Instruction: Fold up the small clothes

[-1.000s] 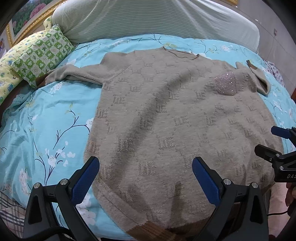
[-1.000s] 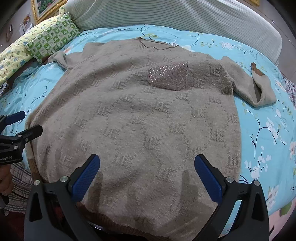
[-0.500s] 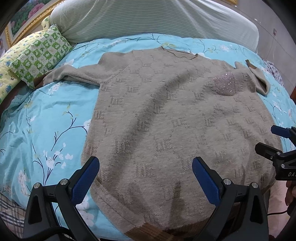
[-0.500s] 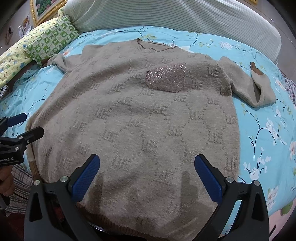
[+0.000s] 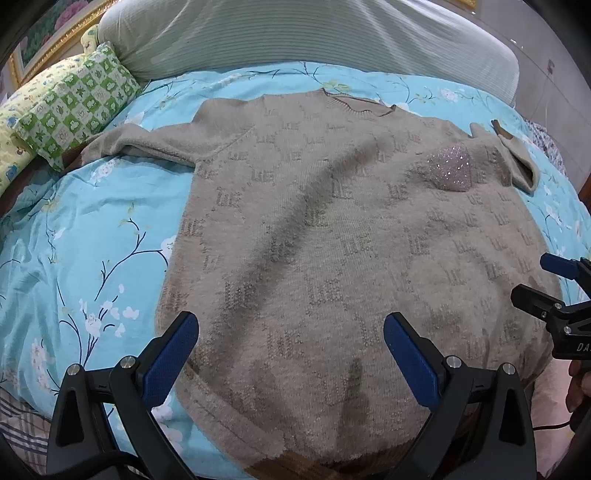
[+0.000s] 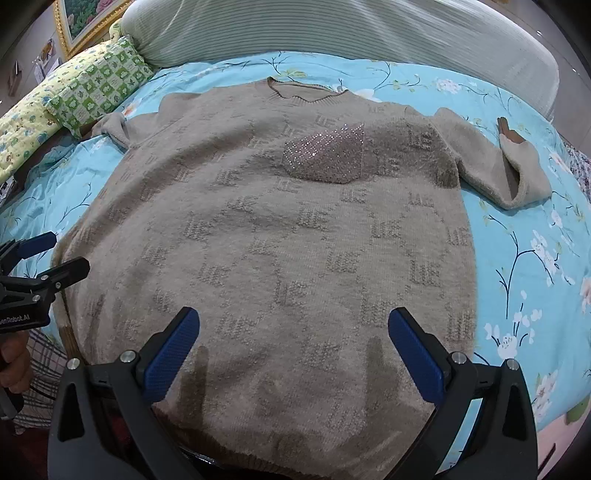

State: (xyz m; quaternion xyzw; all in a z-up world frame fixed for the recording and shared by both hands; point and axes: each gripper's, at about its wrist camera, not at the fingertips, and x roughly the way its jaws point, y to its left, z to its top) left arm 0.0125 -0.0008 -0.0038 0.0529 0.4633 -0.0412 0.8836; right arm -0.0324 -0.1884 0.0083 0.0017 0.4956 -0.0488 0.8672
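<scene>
Left wrist view: the left tool (image 5: 291, 345) hangs wide open and empty over the hem of the beige sweater (image 5: 332, 240), which lies flat, front up, on the bed (image 5: 92, 229). No fold looks begun; next probably comes pinching a sleeve or side edge.

Right wrist view: the right tool (image 6: 293, 345) gapes empty too. Floral blue sheet, green checked pillow (image 6: 99, 85), striped bolster (image 6: 332, 33) behind.

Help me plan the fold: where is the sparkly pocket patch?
The sparkly patch sits on the sweater's chest, below the neckline, toward the sleeve on the right gripper's side.
</scene>
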